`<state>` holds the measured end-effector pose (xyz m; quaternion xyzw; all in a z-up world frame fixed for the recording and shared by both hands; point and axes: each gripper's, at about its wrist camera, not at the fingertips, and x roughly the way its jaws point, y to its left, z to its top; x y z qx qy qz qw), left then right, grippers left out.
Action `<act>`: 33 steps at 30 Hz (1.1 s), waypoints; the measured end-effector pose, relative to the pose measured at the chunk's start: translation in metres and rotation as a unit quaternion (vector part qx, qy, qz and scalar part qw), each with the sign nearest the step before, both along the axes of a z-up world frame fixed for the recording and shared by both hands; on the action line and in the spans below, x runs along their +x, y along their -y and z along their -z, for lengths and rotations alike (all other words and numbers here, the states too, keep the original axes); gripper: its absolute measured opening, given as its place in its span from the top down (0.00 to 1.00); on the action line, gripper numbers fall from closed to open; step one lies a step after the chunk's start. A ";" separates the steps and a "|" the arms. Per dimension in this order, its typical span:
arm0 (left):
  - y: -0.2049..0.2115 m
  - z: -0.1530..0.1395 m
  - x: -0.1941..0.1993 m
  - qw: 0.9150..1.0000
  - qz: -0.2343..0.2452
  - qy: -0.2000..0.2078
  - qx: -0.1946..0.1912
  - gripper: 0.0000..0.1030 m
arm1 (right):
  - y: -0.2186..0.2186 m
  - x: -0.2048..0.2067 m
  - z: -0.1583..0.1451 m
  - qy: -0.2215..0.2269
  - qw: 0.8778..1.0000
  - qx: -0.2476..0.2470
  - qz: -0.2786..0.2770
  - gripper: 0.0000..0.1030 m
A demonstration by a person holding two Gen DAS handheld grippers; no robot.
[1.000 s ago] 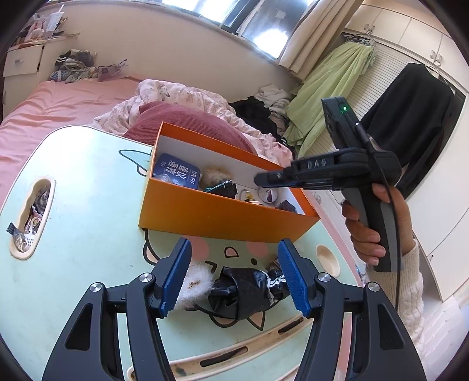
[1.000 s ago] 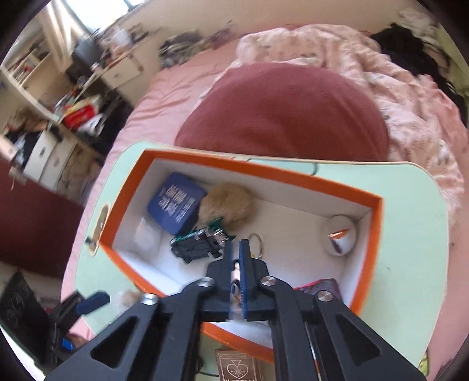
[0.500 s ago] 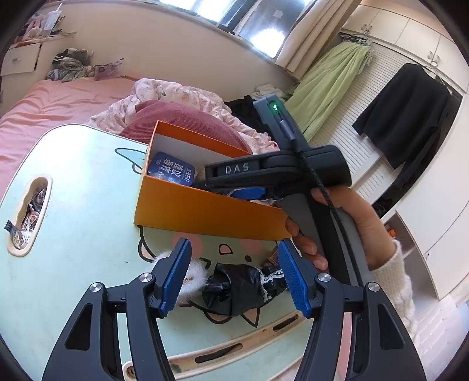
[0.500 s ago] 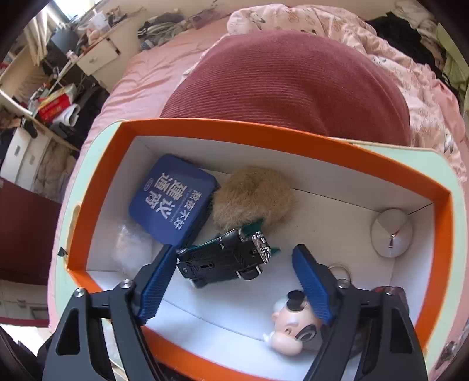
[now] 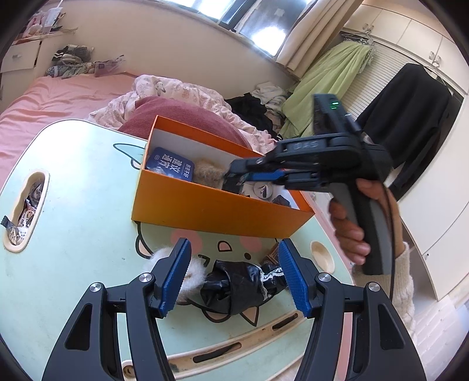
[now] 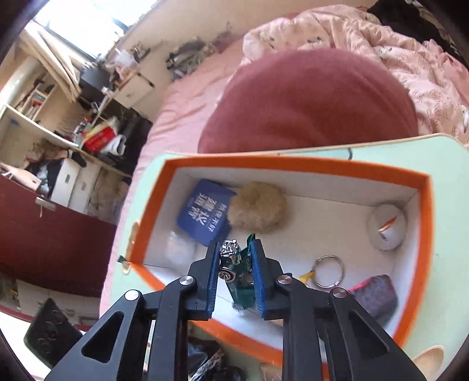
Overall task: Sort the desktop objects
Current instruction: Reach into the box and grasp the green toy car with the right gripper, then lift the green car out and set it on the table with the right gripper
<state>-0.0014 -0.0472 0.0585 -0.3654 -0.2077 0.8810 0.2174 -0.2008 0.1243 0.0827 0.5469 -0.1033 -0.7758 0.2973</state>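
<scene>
Toy car [image 6: 239,271], green, clamped in right gripper [image 6: 234,274], whose jaws have just closed, inside orange box [image 6: 293,164]. Left gripper [image 5: 234,277] held wide around black bundle [image 5: 237,285], untouched.

Light: daylight is pouring through the window [image 5: 258,26], blowing out its panes.
Blur: right wrist view is smearing slightly.
Edges: fisheye is bending and darkening corners.

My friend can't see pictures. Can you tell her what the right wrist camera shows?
The right gripper has its jaws shut on a little green toy car, above an orange box. Inside the box lie a blue tin, a tan fluffy ball, a key ring and a white round thing.
</scene>
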 end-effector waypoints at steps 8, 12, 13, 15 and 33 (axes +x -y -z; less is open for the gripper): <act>0.004 -0.002 0.002 1.000 -0.007 -0.006 0.005 0.39 | -0.027 0.041 -0.047 -0.056 0.997 -0.052 -0.003 0.81; 0.007 -0.006 0.000 1.000 -0.019 -0.007 0.002 0.39 | -0.048 0.079 -0.065 -0.089 0.992 -0.082 -0.036 0.81; 0.008 -0.007 -0.001 1.000 -0.021 -0.006 0.001 0.39 | -0.052 0.088 -0.065 -0.095 0.992 -0.079 -0.039 0.81; 0.008 -0.012 -0.008 1.000 -0.028 0.000 -0.002 0.39 | -0.056 0.100 -0.055 -0.096 0.993 -0.053 -0.047 0.81; -0.060 0.006 -0.182 0.971 -0.035 0.184 -0.149 0.40 | -0.045 0.151 0.011 -0.200 0.976 -0.083 0.026 0.28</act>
